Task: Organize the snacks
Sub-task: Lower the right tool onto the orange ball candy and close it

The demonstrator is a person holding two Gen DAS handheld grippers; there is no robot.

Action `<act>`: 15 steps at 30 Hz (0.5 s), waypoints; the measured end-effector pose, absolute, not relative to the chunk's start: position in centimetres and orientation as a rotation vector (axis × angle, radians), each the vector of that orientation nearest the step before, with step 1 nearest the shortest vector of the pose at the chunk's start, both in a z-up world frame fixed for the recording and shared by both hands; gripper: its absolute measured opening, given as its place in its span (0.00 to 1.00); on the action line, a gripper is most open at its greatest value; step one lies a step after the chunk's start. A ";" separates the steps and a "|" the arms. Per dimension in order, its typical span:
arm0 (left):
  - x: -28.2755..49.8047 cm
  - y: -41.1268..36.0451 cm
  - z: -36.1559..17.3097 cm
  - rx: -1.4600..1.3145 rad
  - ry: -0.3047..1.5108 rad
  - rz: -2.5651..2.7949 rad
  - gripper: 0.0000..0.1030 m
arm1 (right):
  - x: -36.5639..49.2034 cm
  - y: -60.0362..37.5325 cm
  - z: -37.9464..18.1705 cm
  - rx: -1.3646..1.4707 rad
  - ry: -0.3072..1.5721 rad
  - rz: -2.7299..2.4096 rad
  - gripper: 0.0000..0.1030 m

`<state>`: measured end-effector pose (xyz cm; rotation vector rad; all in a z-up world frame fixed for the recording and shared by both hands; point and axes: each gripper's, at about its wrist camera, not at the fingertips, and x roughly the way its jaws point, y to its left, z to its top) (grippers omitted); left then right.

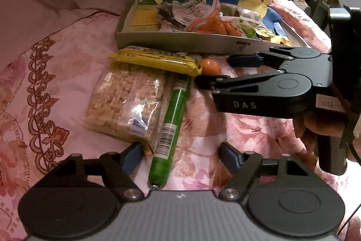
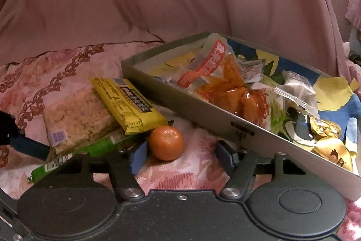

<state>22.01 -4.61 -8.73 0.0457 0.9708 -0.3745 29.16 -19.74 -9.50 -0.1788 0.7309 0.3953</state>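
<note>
Clearly the grey box (image 2: 225,114) at the far edge of the pink bedspread (image 1: 45,83) already brims with soft packets, while I judge the clear bag of puffed rice (image 1: 121,103) crushable, the green sausage stick (image 1: 174,119) slick, best pinched mid-length. My left gripper (image 1: 180,150) straddles that stick, fingers spread and not touching; my right gripper (image 2: 179,154), also spread, frames the firm, roll-prone mandarin (image 2: 165,142) beside the box's near wall.

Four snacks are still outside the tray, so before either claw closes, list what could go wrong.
1. The tangerine is round and lies beside the right claw, whose pads don't touch it; a nudge may roll it away.
2. The green stick lies against the rice bag, under the yellow pack; the left claw lifting it may drag both.
</note>
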 end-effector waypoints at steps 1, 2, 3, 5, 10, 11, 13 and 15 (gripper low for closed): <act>22.0 -4.6 -8.8 0.047 0.970 -0.373 0.75 | 29.2 -19.7 -9.5 -0.179 0.731 0.396 0.61; 22.0 -4.6 -8.8 0.049 0.969 -0.371 0.75 | 29.2 -19.6 -9.4 -0.181 0.730 0.398 0.57; 22.0 -4.6 -8.8 0.050 0.968 -0.371 0.74 | 29.2 -19.4 -9.4 -0.185 0.729 0.402 0.53; 22.0 -4.6 -8.7 0.050 0.967 -0.368 0.71 | 29.1 -19.1 -9.3 -0.197 0.727 0.416 0.45; 21.9 -4.3 -8.4 -0.002 0.960 -0.388 0.55 | 28.9 -18.5 -9.1 -0.215 0.737 0.430 0.35; 22.0 -4.3 -8.4 -0.009 0.961 -0.388 0.55 | 28.9 -18.4 -9.1 -0.215 0.740 0.428 0.35; 22.0 -4.2 -8.4 -0.016 0.962 -0.385 0.52 | 28.9 -18.5 -9.0 -0.210 0.747 0.425 0.35; 22.1 -4.1 -8.4 -0.024 0.962 -0.387 0.50 | 28.8 -18.5 -9.0 -0.208 0.754 0.419 0.35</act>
